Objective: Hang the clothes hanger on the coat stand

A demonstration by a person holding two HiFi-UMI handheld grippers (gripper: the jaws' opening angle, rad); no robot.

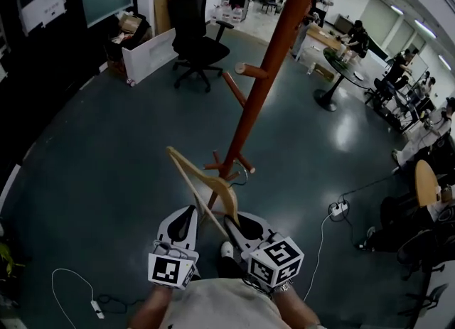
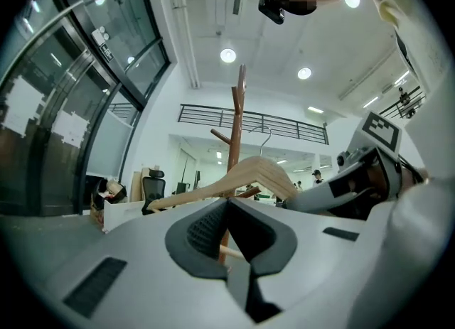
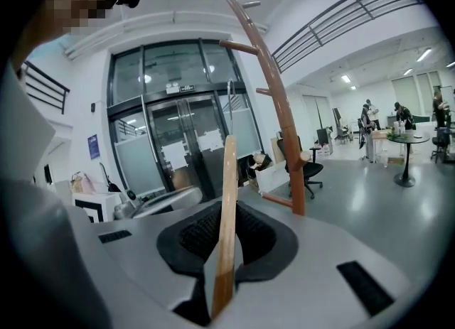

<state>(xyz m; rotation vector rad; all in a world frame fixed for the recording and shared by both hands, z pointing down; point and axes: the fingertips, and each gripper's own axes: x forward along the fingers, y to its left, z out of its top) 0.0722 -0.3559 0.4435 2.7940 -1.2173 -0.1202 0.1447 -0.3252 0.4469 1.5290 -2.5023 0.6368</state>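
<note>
Wooden hanger (image 1: 210, 178) sits low, close beside the foot of the coat stand (image 1: 264, 77), hook toward the pole, on no peg. Right gripper (image 1: 235, 222) is clamped on one hanger arm. Left gripper (image 1: 187, 215) is pinched closed just beside it, the hanger's thin bar showing in its slit. Dark floor (image 1: 106, 150) below.

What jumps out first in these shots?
The red-brown coat stand rising through the middle of the head view. Right below it, the wooden hanger, tilted, with the right gripper and the left gripper both shut on it at the bottom of that view.
</note>
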